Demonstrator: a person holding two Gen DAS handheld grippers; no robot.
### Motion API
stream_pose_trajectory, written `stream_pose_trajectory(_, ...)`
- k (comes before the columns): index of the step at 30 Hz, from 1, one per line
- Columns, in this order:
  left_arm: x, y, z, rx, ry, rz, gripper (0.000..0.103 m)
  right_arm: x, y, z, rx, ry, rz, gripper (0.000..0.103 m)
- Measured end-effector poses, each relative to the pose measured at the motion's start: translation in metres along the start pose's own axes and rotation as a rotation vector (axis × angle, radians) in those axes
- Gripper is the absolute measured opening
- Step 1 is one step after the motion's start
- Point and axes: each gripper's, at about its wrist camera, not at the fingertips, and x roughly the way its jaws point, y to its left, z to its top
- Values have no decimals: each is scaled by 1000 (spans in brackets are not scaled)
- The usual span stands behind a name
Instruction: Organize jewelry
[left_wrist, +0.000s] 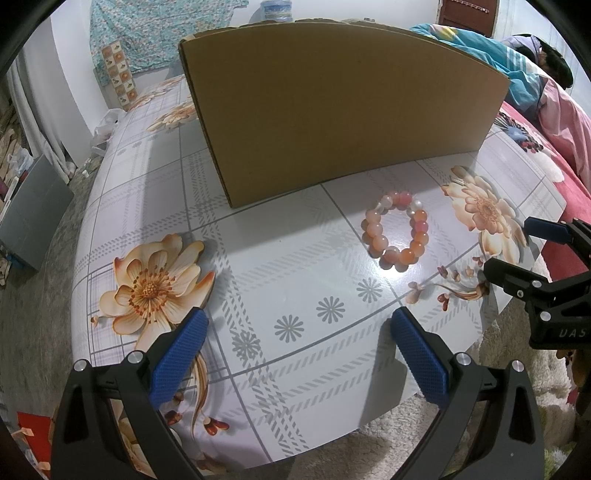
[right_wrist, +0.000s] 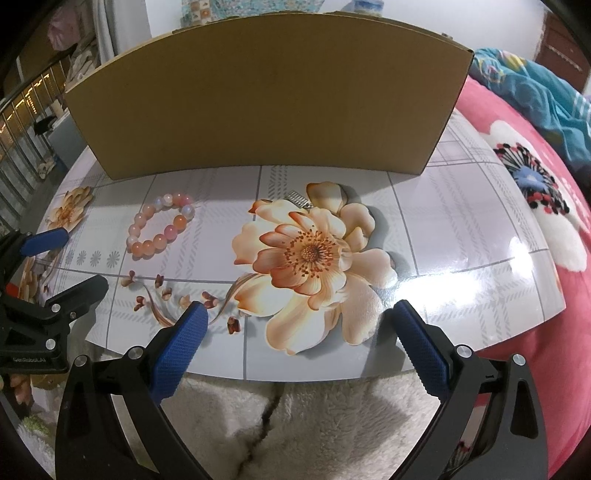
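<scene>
Left hand-held gripper (left_wrist: 295, 321) is hovering over the near edge of the table (left_wrist: 295, 280), jaws spread wide, nothing between the blue pads (left_wrist: 177, 362). Right hand-held gripper (right_wrist: 297, 315) is likewise hanging over the near edge, jaws spread wide, nothing between them. In the left wrist view the right hand-held gripper (left_wrist: 506, 247) is showing at the right edge, apart from the jewelry; in the right wrist view the left hand-held gripper (right_wrist: 77, 258) is showing at the left edge.

Bead bracelet (left_wrist: 396, 232), pink and orange beads with a few pale ones, is lying flat on the table as a closed ring, well ahead of the left hand-held gripper and to its right. In the right wrist view the bead bracelet (right_wrist: 159, 226) is sitting far-left of the right hand-held gripper, left of the large printed flower (right_wrist: 314, 266).

A small silver ring-like piece (right_wrist: 300, 198) is lying at the far edge of that printed flower, near the box; details are too small to tell. In the left wrist view the same piece (left_wrist: 458, 181) is sitting to the right of the bracelet and farther back.

Cardboard box (left_wrist: 332, 110) is standing on the far part of the table, its plain brown wall facing the cameras; its inside is not visible. In the right wrist view the cardboard box (right_wrist: 266, 99) is spanning most of the far side.

The table is wearing a glossy plaid-and-flower covering. A bed with a red blanket (right_wrist: 524, 177) is lying to the right of the table, and a white fluffy rug (right_wrist: 314, 424) is lying below the near edge.
</scene>
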Motion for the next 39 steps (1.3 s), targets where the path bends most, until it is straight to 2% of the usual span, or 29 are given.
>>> stream_pose_trajectory(39, 1, 0, -1, -5, 1, -2, 98, -3, 2, 0, -3, 5, -6, 95)
